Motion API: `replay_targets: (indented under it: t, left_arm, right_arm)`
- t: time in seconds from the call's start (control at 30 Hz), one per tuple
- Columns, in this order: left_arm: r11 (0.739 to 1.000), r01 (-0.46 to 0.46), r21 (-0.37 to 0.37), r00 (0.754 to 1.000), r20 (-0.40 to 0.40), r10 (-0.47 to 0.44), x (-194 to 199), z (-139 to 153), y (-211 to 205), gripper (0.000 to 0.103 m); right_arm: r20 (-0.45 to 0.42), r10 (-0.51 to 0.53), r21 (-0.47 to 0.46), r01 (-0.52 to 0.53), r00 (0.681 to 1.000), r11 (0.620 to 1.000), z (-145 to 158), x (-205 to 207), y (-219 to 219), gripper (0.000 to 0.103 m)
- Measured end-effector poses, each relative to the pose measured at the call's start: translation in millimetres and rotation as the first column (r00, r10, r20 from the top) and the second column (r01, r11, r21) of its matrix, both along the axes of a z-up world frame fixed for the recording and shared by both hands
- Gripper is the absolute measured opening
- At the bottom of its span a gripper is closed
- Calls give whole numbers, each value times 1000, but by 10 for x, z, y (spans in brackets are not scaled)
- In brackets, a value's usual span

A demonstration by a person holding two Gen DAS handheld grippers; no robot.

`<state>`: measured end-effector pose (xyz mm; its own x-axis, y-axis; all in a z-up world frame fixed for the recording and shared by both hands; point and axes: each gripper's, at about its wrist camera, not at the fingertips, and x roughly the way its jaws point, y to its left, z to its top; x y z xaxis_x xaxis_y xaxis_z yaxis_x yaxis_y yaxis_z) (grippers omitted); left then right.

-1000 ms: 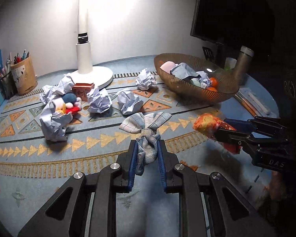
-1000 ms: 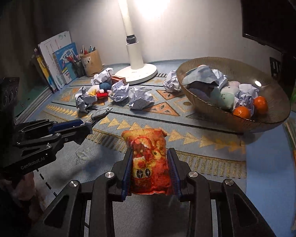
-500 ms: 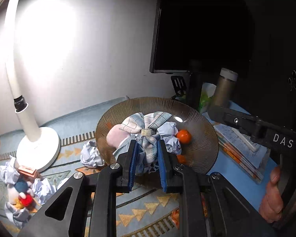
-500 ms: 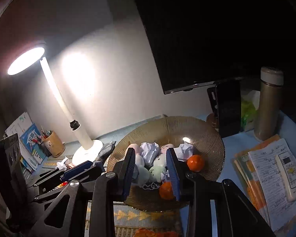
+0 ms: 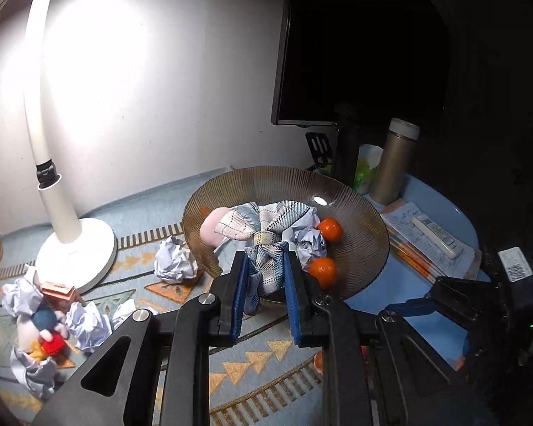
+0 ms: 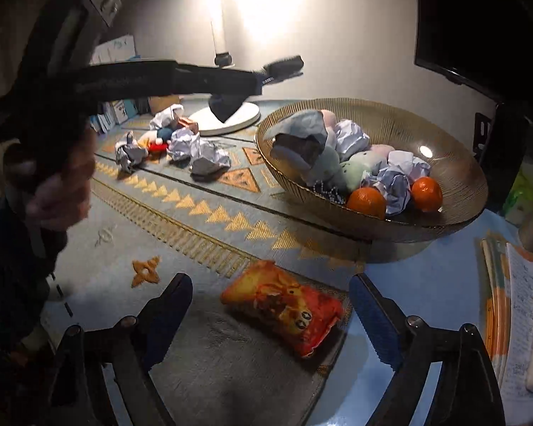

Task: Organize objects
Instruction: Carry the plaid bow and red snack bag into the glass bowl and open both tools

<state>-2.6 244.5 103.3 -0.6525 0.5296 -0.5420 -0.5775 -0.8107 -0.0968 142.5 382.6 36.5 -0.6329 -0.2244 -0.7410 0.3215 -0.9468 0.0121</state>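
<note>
Our left tongs (image 5: 264, 293) clamp the plaid cloth (image 5: 266, 234) just before the bowl (image 5: 369, 248); right tongs (image 6: 270, 314), jaws just opened wide, straddle the snack bag (image 6: 284, 307) lying crosswise on the counter (image 6: 209, 351).

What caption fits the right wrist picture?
Open right gripper above an orange snack bag lying on the mat beside the bowl.
</note>
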Motion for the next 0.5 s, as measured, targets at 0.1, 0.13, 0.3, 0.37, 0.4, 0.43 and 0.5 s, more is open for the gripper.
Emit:
replay_targets:
  t: [0.1, 0.13, 0.3, 0.37, 0.4, 0.43, 0.5]
  left_arm:
    - [1000, -12, -6, 1000, -2, 12, 93, 4, -88, 17]
    - [1000, -20, -13, 1000, -5, 20, 117, 1, -109, 17]
    - [999, -36, -16, 999, 7, 36, 150, -57, -199, 18]
    - [999, -39, -12, 999, 21, 39, 139, -104, -219, 18]
    - [999, -38, -12, 999, 28, 39, 137, -125, -220, 18]
    - [999, -36, -12, 999, 35, 36, 133, -147, -215, 18]
    - [999, -37, -11, 998, 45, 38, 130, -174, -207, 18]
  right_arm:
    - [80, 34, 35, -37, 996, 999, -206, -195, 26, 80]
    - [102, 38, 32, -41, 994, 999, -257, -243, 38, 71]
    - [78, 29, 87, -35, 997, 996, -256, -91, -59, 55]
    - [84, 13, 80, -20, 996, 997, -282, 44, -115, 49]
    - [94, 9, 91, -17, 996, 996, -311, 90, -145, 48]
    - [108, 3, 110, -15, 994, 994, -357, 138, -185, 47]
    - [96, -20, 88, 12, 995, 996, -376, 170, -189, 47]
